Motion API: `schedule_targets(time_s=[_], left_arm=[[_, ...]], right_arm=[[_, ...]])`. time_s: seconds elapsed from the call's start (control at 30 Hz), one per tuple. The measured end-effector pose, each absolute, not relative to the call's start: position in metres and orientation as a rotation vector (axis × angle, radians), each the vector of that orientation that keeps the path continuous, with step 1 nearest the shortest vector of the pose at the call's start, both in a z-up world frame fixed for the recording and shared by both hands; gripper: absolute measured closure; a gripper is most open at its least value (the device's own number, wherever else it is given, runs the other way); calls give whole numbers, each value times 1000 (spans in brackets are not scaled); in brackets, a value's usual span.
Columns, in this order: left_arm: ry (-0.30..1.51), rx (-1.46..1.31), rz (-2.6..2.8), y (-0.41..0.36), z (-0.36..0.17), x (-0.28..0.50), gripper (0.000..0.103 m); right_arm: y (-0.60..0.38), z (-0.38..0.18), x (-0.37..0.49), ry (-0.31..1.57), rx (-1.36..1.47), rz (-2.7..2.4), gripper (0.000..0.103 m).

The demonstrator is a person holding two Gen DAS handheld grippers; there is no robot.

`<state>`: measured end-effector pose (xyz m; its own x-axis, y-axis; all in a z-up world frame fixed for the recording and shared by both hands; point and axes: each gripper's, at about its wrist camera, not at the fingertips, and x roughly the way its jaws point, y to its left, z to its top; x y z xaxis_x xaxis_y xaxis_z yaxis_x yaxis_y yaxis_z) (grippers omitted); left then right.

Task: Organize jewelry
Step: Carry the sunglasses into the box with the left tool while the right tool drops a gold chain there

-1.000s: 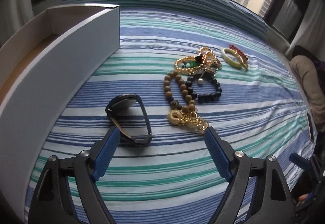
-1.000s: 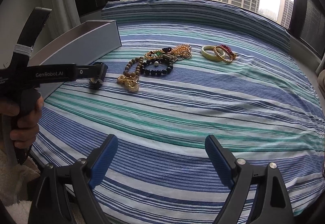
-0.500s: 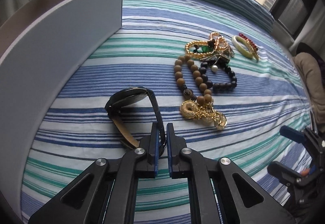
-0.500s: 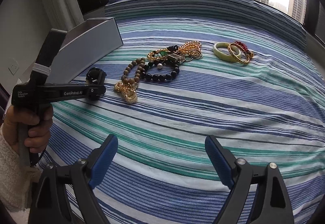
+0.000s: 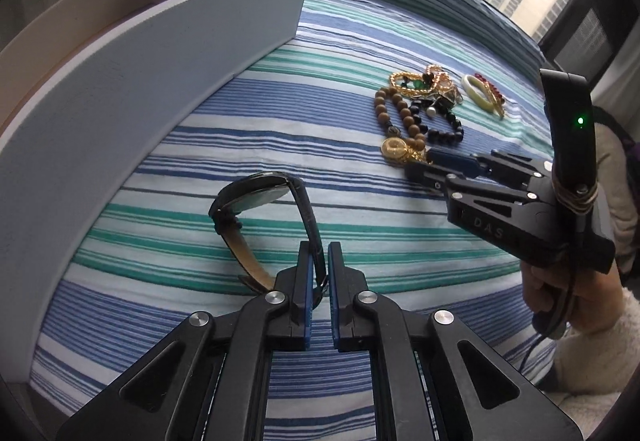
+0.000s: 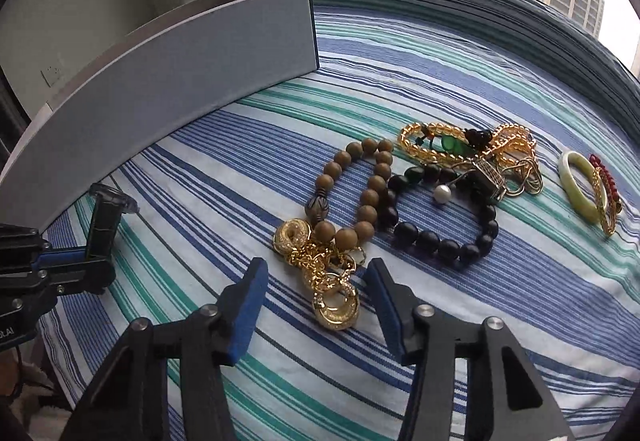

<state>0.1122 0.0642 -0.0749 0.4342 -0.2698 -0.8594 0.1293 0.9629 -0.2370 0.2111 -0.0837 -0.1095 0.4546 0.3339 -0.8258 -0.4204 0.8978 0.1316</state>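
Note:
My left gripper [image 5: 319, 265] is shut on the strap of a black wristwatch [image 5: 256, 197], which also shows in the right wrist view [image 6: 106, 217]. My right gripper [image 6: 316, 277] is open, its fingers either side of a gold chain with ring pendants [image 6: 320, 273]. Behind it lie a wooden bead bracelet [image 6: 360, 193], a black bead bracelet [image 6: 436, 217] and a tangle of amber beads and gold chains [image 6: 472, 149]. A jade bangle [image 6: 576, 185] with a red bead bracelet [image 6: 608, 181] lies at the right.
A long pale grey open box [image 5: 152, 53] stands along the left, its wall also in the right wrist view [image 6: 168, 69]. Everything rests on a blue, green and white striped cloth [image 6: 440, 321]. A window with tower blocks is beyond.
My left gripper closed on the watch strap and has lifted it slightly. My right gripper moved forward and down to the gold chain, fingers narrowing around it.

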Motion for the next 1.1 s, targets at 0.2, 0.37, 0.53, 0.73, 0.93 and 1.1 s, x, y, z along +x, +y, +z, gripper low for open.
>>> schedule_targets(time_s=[0.2,0.37,0.53,0.73,0.93,1.1], left_arm=[[1061,-147,-255,72,-59,88,98],[1028,-167,-252,81,-39,70,98],[965,-207,-243,104,0,55,98],[832,-222,-95,167,58,49,98],[824,-220,153,240,59,65,98],[885,-213,247,268,28,81,98]], right_arm=[[-109,-92,194,1066,11,494,75],[-132,-61,167,1073,115,534,75],[-139,-27,160,1068,226,604,75],[-93,32,170,986,241,756,75],[0,80,203,868,197,909,75],[76,80,231,853,141,968,75]])
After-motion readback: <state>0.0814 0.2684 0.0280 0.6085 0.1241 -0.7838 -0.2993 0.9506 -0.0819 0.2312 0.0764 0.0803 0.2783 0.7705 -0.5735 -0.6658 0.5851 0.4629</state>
